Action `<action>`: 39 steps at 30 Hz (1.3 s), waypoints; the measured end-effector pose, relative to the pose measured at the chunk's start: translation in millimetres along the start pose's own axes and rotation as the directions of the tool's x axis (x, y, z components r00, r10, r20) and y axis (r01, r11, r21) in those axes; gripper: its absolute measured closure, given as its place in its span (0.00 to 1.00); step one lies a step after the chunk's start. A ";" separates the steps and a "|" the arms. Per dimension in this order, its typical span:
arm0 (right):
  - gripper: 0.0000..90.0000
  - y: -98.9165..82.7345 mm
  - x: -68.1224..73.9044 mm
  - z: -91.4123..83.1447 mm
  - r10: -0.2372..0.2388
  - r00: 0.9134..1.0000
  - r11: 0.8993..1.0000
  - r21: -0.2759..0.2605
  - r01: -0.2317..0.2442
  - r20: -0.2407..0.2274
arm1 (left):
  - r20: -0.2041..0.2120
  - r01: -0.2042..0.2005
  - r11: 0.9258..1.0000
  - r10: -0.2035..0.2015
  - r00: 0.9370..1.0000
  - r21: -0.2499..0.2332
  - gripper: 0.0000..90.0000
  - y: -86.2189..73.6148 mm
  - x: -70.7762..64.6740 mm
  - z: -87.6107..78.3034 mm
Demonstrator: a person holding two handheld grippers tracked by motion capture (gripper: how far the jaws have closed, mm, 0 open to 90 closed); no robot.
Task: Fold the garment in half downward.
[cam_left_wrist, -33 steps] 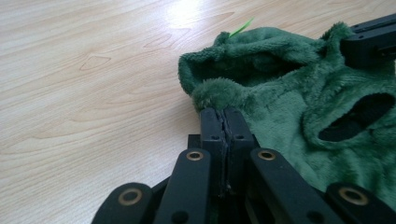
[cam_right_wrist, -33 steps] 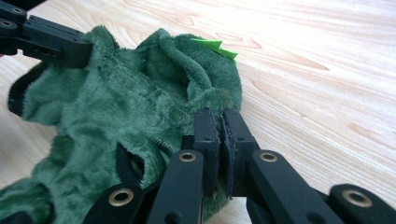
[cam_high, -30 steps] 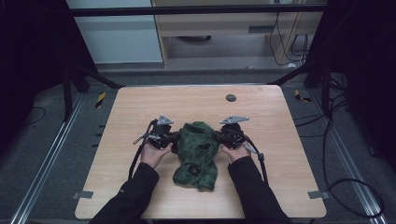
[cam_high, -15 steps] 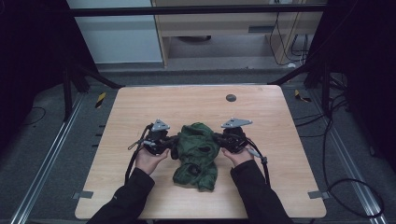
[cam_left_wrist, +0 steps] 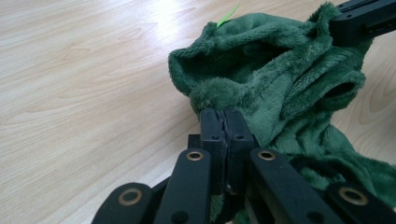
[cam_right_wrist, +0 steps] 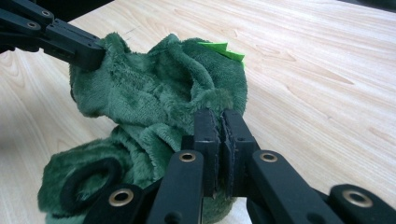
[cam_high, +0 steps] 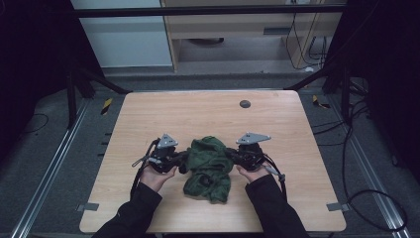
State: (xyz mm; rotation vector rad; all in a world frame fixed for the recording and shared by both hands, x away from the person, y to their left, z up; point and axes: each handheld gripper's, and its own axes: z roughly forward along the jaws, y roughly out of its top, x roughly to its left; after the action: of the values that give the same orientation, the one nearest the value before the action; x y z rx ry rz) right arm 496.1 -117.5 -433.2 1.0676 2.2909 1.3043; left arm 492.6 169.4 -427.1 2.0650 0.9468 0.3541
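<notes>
A dark green plush garment (cam_high: pixel 208 166) lies bunched on the wooden table (cam_high: pixel 198 114), near its front middle. My left gripper (cam_high: pixel 182 159) is shut on the garment's left edge; its own view has the jaws pinched together on a fold of green plush (cam_left_wrist: pixel 261 79) at the left gripper (cam_left_wrist: pixel 225 114). My right gripper (cam_high: pixel 231 157) is shut on the opposite edge, jaws closed on a fold of green plush (cam_right_wrist: pixel 159 93) at the right gripper (cam_right_wrist: pixel 219 114). A bright green tag (cam_right_wrist: pixel 222 49) sticks out of the cloth. A black ring patch (cam_right_wrist: pixel 86 182) marks the lower part.
A small dark round spot (cam_high: pixel 244 104) sits on the table at the far middle. Metal frame legs (cam_high: pixel 74 94) and cables (cam_high: pixel 356 148) stand off both sides of the table. The other gripper's jaws (cam_left_wrist: pixel 364 21) reach into the upper right of the left gripper view.
Both grippers have drawn slightly toward the person with the garment held between them. The cloth stays bunched.
</notes>
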 end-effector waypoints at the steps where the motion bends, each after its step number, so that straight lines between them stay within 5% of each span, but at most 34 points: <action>1: 0.96 -1.1 0.4 -0.6 -0.005 1.000 1.000 -0.001 0.005 0.000 | 0.002 -0.003 1.000 0.003 1.000 0.001 0.99 -0.9 -1.0 -0.7; 39: 0.95 -18.6 24.9 -17.6 -0.027 0.997 1.000 -0.004 0.027 -0.069 | 0.042 -0.021 1.000 0.021 0.999 0.009 0.99 -21.9 -19.9 -28.1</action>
State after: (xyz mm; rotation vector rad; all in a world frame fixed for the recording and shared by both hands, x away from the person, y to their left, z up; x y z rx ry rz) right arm 460.6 -116.0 -436.6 1.0022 2.3439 1.3532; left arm 453.1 179.1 -425.0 2.0848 0.9037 0.3162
